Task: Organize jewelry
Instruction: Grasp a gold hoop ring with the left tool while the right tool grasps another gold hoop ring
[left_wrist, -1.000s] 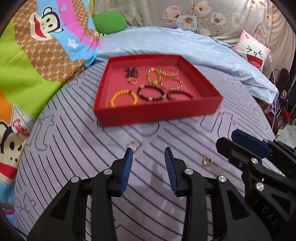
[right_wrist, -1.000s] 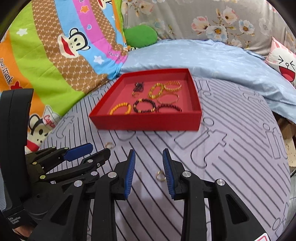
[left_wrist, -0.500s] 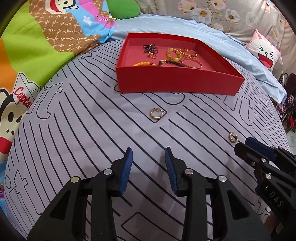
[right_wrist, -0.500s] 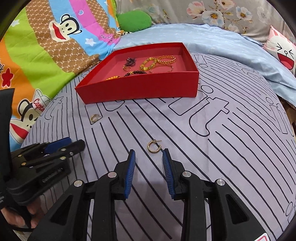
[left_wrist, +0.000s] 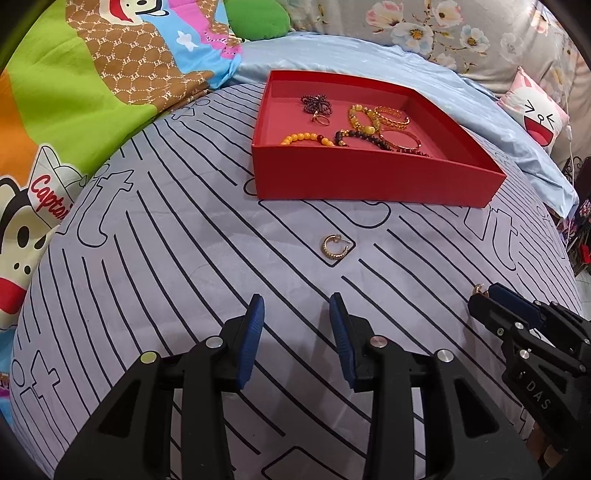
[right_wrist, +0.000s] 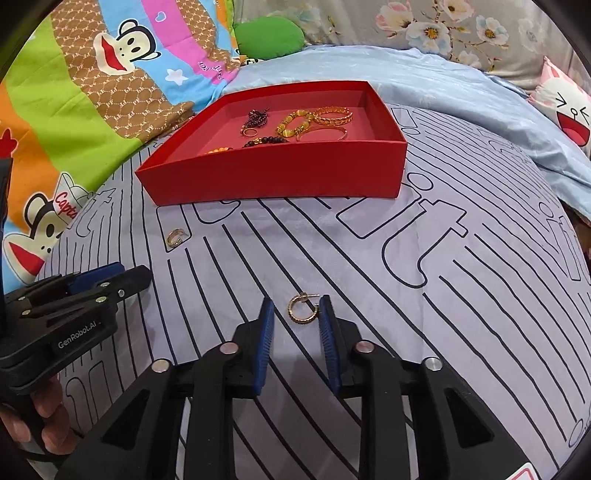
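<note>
A red tray (left_wrist: 369, 184) (right_wrist: 277, 184) on the striped bedspread holds several bead bracelets, gold bangles and a ring. Two gold hoop earrings lie on the cloth in front of it. One earring (left_wrist: 334, 248) (right_wrist: 175, 237) lies a little ahead of my left gripper (left_wrist: 295, 301) (right_wrist: 110, 273), which stands open and empty above the cloth. The other earring (right_wrist: 301, 310) (left_wrist: 479, 288) lies between the tips of my right gripper (right_wrist: 296, 302) (left_wrist: 498, 299). Its jaws are closing around the earring, and the blue pads are close to it without pressing on it.
A colourful cartoon-monkey blanket (left_wrist: 74, 110) lies to the left, with a green cushion (right_wrist: 269, 35) behind it. A light blue quilt (right_wrist: 443, 85) and a cartoon-face pillow (left_wrist: 535, 118) lie behind and to the right. A person's hand (right_wrist: 40, 424) grips the left tool.
Both grippers have come down closer to the bedspread. The right jaws have narrowed and now straddle the earring that lay just ahead of them.
</note>
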